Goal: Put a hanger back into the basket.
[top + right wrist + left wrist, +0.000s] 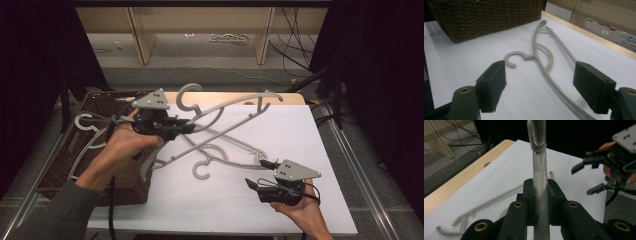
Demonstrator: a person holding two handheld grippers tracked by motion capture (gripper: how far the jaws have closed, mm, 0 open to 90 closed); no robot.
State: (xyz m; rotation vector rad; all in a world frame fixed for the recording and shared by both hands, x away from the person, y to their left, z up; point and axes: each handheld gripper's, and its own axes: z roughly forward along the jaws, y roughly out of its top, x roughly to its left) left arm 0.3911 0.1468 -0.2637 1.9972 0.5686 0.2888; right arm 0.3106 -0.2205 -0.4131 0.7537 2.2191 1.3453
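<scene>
A: Held hanger (227,107), grey plastic, clamped in the left claw (187,127), lifted off the desk (225,200). In the left claw's view the pads squeeze the hanger's flat arm (541,185) and the rest runs straight up and away from the claw.

B: Second hanger?

A: Yes, second hanger (220,150), same grey, flat on the white desk sheet, just ahead of the right claw (257,175). In the right claw's view its hook (514,57) sits close in front of the near jaw, and its long arm runs down between the jaws, which touch nothing.

B: Right claw state?

A: Jaws apart, nothing gripped, low over the desk. From the left claw's view it's off to the far right (586,178), jaws spread too.

B: Anything else around?

A: Dark wicker basket (107,150) under the hand on the left claw, at the desk's edge; a third hanger (87,132) lies in it. From the right claw's view the basket (489,17) is beyond the near jaw, well past the lying hanger's hook. Wooden desk edge (290,97) past the sheet.

B: Labels, text?

A: None readable on the hangers, claws or basket. Grey plate on the right claw has small holes, no writing I can make out.
</scene>
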